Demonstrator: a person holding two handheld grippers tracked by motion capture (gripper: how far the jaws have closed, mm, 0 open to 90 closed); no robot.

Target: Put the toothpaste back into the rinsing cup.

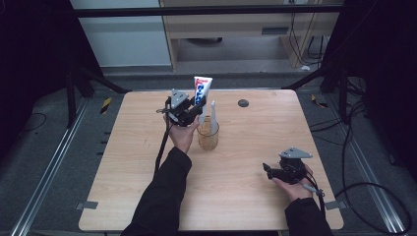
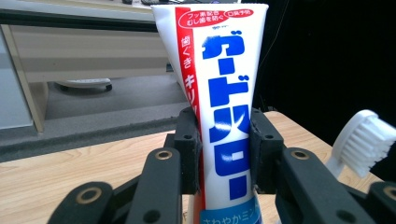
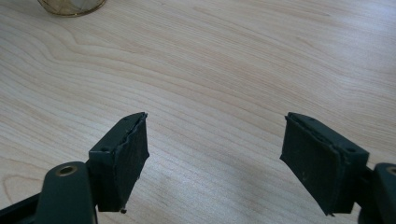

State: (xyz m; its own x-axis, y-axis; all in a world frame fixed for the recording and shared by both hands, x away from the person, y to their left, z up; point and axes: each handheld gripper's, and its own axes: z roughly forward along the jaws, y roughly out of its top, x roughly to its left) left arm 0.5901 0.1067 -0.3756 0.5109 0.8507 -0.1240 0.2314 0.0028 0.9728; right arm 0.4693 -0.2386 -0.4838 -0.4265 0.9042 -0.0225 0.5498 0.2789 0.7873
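Note:
A white toothpaste tube [image 2: 224, 116] with red and blue lettering stands upright between the black jaws of my left gripper [image 2: 225, 149], whose pads press on both its sides. In the high view the left gripper [image 1: 189, 110] holds the tube [image 1: 201, 88] just left of and above an amber glass cup [image 1: 208, 135]. A white toothbrush [image 1: 213, 115] stands in the cup, its bristled head [image 2: 364, 140] at the right of the left gripper view. My right gripper [image 3: 215, 158] hovers low over bare wood with its jaws wide apart and nothing between them; it rests at the table's front right [image 1: 282, 172].
The light wooden table [image 1: 147, 162] has a small dark round disc [image 1: 243, 103] near its far edge. The cup's base [image 3: 70, 5] shows at the top left of the right gripper view. Dark floor, cables and metal rails surround the table.

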